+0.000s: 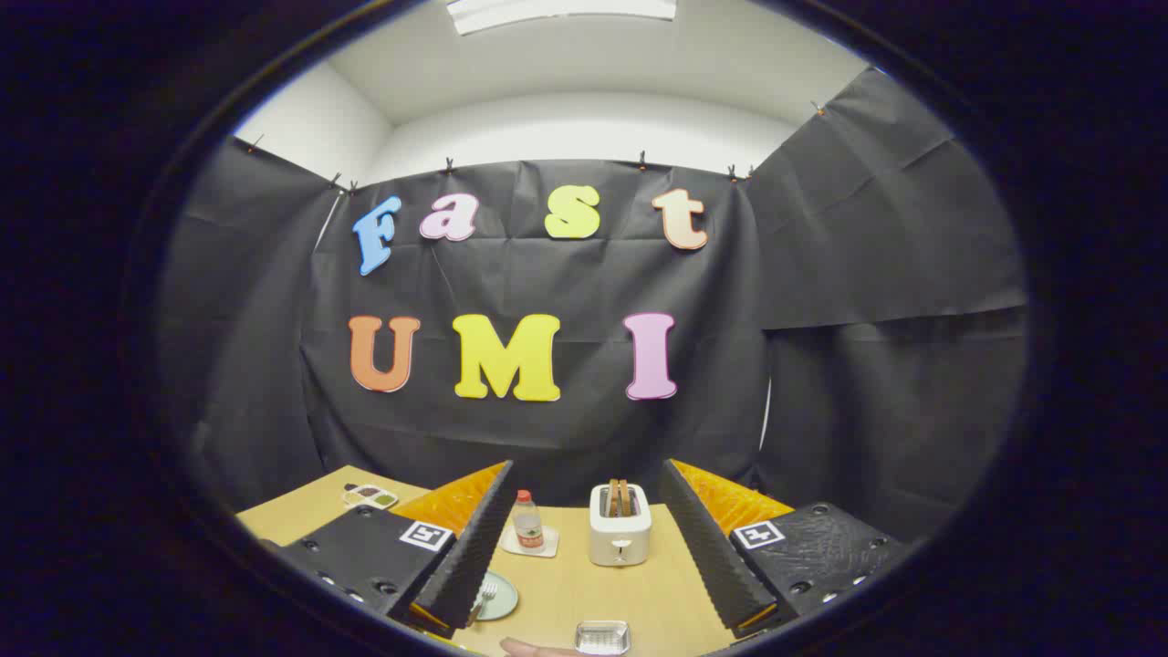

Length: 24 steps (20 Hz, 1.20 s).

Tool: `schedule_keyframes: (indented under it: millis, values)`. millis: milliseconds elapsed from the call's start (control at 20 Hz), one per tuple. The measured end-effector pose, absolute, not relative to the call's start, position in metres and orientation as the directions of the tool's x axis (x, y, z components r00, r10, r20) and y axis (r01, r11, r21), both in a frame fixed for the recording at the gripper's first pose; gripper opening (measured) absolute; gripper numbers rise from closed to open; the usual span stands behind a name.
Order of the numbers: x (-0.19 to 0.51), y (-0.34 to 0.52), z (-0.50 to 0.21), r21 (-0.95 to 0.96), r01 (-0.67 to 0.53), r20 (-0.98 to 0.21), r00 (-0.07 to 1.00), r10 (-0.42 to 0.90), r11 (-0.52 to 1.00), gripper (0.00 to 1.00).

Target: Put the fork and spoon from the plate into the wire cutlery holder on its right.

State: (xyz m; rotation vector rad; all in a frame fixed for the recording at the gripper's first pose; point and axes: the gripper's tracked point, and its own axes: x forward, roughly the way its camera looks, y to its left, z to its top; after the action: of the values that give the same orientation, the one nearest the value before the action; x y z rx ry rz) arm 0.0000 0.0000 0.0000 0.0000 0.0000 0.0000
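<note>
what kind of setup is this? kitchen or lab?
Likely a staged recording booth, not a real kitchen: black cloth is clipped up as walls, and a wooden table carries kitchen props, a toaster, a bottle and a plate. The gripper hangs above it, jaws open and empty.

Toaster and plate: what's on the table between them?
In the gripper view, a small bottle on a white coaster stands between the toaster and the plate; otherwise bare tabletop. The open tool holds nothing.
</note>
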Motion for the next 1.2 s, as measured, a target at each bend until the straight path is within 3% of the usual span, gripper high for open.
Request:
schedule_keyframes:
  millis: [800,1200]
  values:
    - [0.05,0.054,-0.103,-0.018,-0.004,-0.161,0.987,0.001,1.0,0.96]
    - [0.087,0.132,-0.264,-0.031,-0.059,-0.441,0.896,0.039,0.998,0.96]
